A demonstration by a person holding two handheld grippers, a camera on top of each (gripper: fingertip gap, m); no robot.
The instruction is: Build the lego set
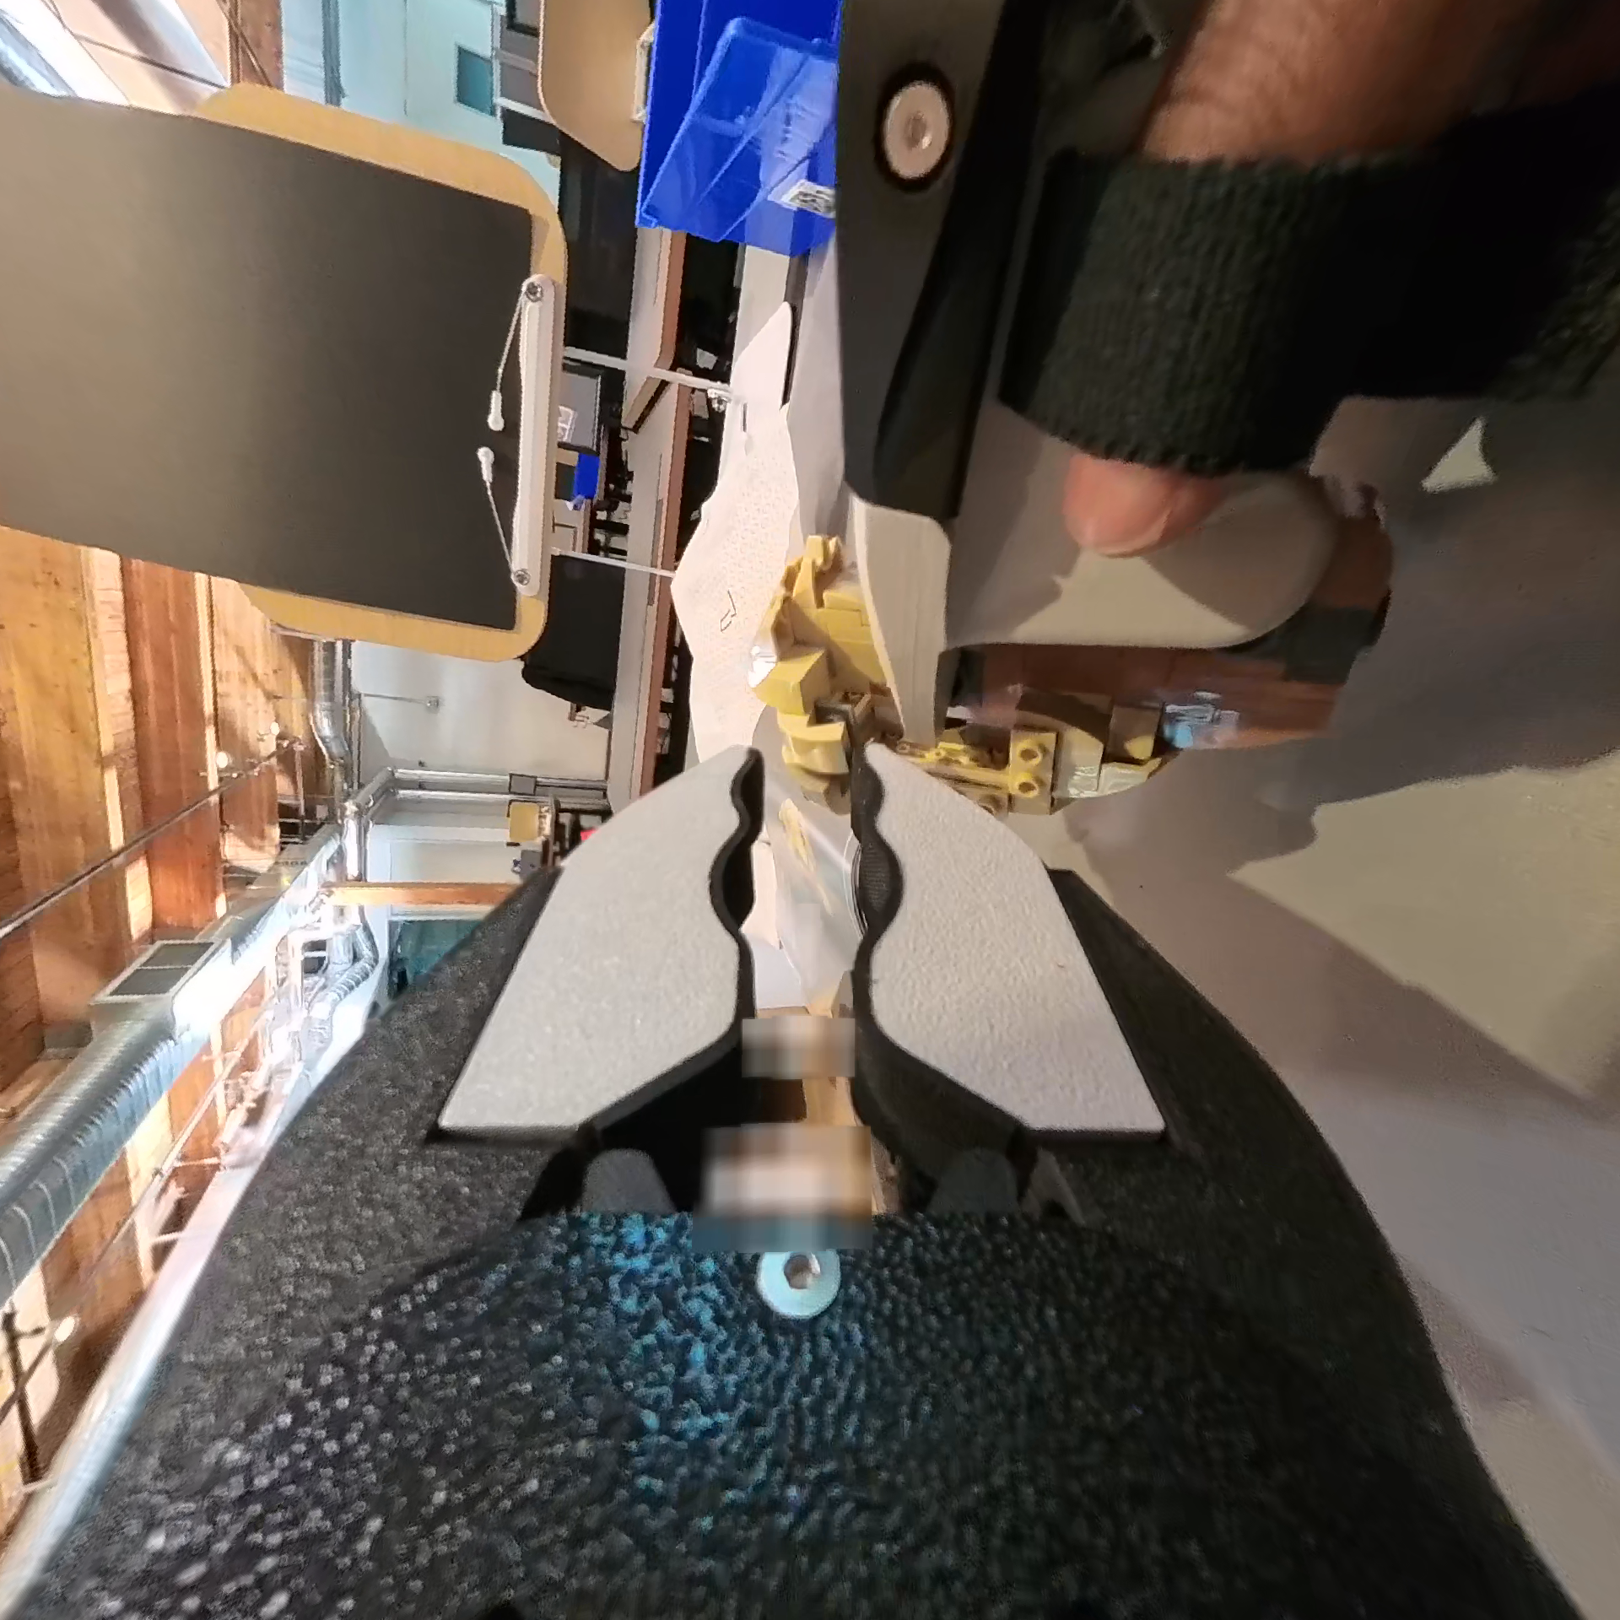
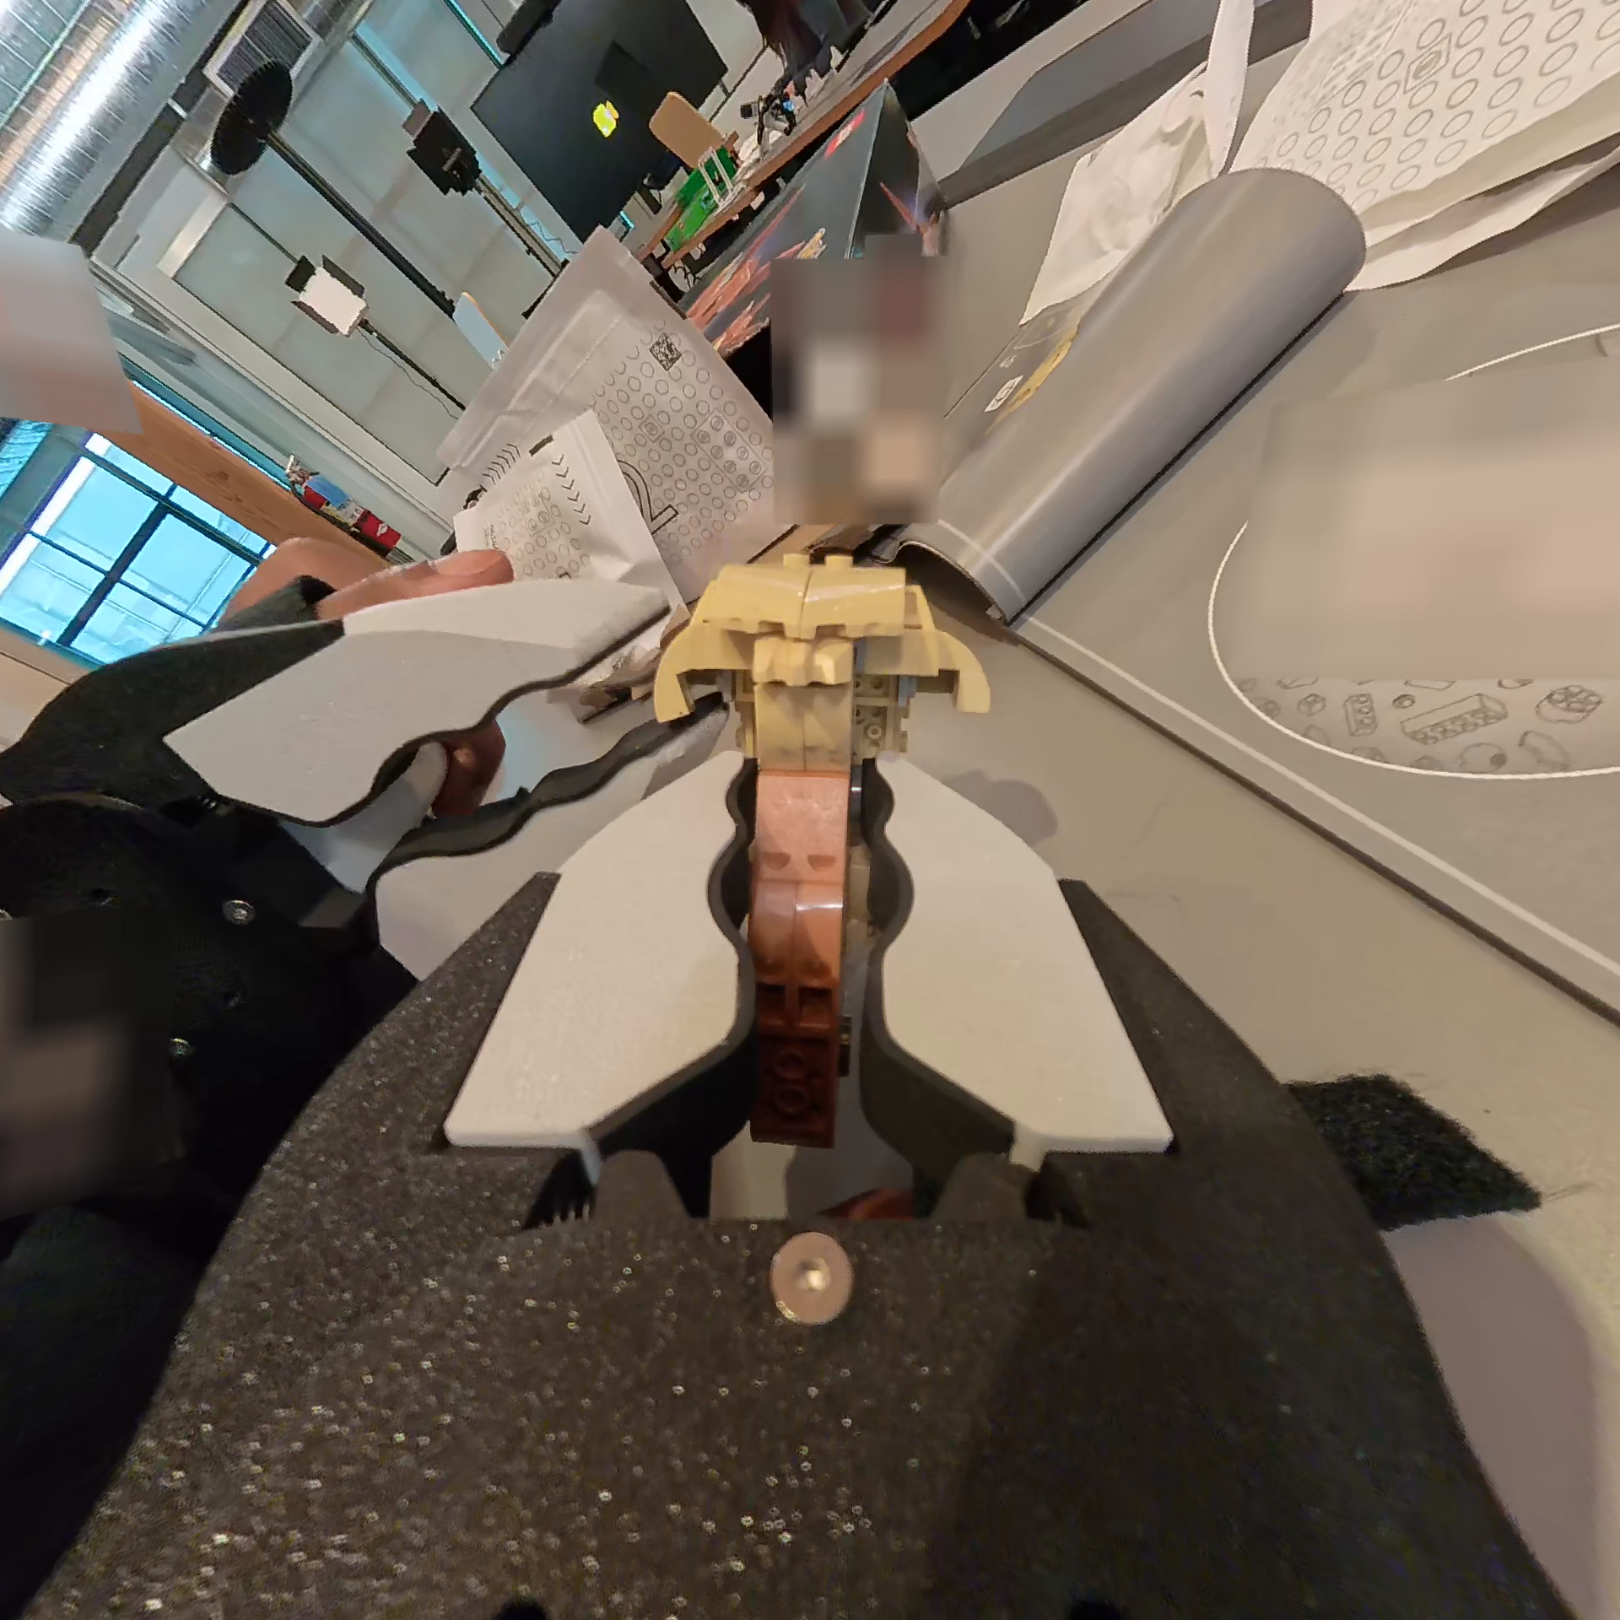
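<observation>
Grey desk (image 2: 1140,920) with paper bags (image 2: 614,456) scattered around. Right gripper (image 2: 798,789) is clamped on the brick model's (image 2: 820,649) brown end, steadying it, while the left gripper (image 1: 806,771) sits released at its tan head.

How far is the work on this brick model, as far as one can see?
Done: tan and brown bricks are joined into one brick model. In hand: the right hand-held gripper clamps its brown part; the open left hand-held gripper has its tips at the tan part. Left: unclear; paper bags and an open booklet lie nearby.
</observation>
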